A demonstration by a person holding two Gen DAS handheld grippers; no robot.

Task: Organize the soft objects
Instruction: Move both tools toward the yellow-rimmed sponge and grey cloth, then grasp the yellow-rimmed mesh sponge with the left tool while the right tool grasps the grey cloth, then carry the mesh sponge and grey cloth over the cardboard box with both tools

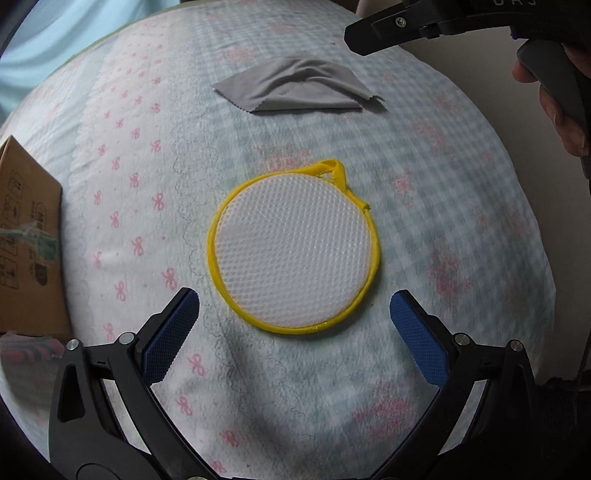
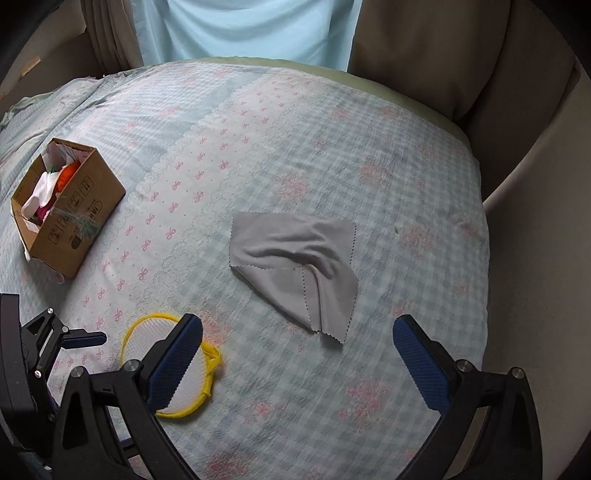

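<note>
A round white mesh pad with a yellow rim [image 1: 293,251] lies flat on the bed. My left gripper [image 1: 295,317] is open and empty, hovering just short of its near edge. The pad also shows in the right wrist view [image 2: 147,332], partly hidden behind a finger. A crumpled grey cloth [image 2: 295,266] lies beyond the pad; it also shows in the left wrist view [image 1: 295,86]. My right gripper [image 2: 297,343] is open and empty, above the bed just short of the cloth's near corner. It shows from the side in the left wrist view, at the top right.
An open cardboard box [image 2: 70,206] holding several soft items stands on the bed at the left; its side shows in the left wrist view [image 1: 26,236]. The bed [image 2: 406,184] has a checked floral cover. Curtains [image 2: 251,29] hang behind it.
</note>
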